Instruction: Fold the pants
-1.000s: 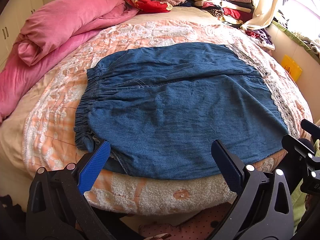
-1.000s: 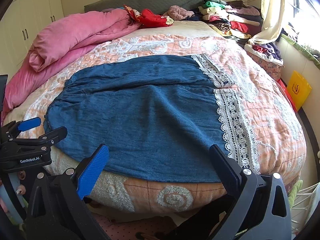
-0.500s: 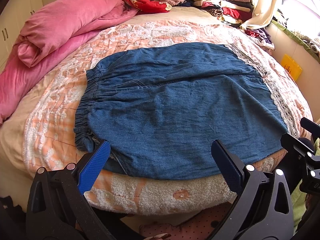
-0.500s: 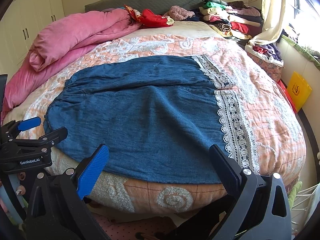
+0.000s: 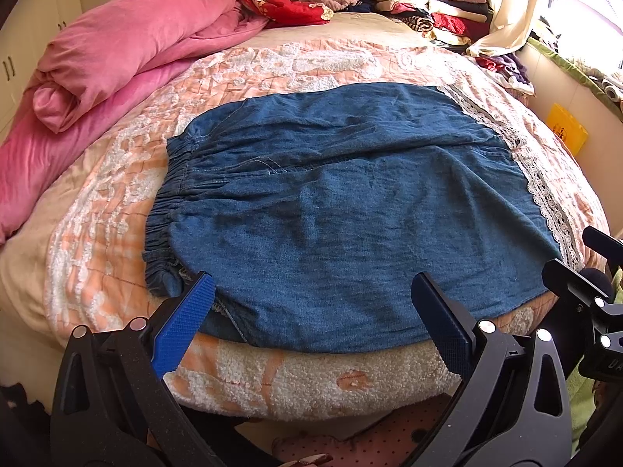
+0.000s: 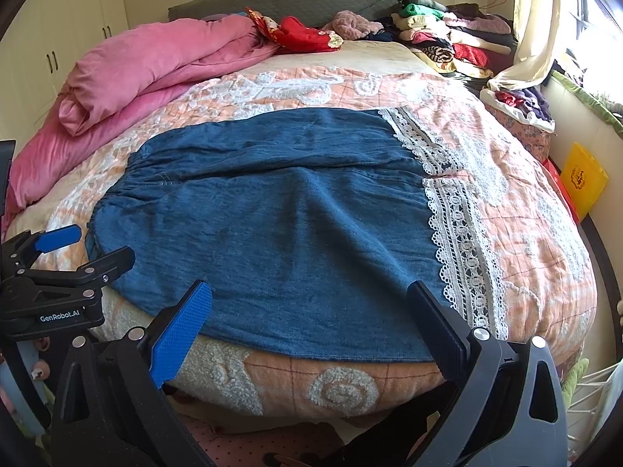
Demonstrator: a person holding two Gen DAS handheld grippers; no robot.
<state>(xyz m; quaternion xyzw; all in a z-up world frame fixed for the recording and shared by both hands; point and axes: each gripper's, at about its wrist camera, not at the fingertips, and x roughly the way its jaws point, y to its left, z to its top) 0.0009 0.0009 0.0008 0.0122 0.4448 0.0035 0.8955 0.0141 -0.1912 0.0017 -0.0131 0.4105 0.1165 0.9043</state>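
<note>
Unmoved since prior frame: pants (image 5: 342,210) flat on bed (image 5: 117,210); both claws, left claw (image 5: 311,311) & right claw (image 6: 307,315), agape, empty. Rec. pinch near-edge corners evenly.

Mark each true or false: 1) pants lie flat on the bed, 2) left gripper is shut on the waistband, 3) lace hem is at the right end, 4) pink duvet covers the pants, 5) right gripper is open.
1) True: the denim pants lie spread on the bed.
2) False: the left gripper is open, holding nothing.
3) True: the lace hem is at the right.
4) False: the pink duvet lies apart, far left.
5) True: the right gripper is open.
</note>
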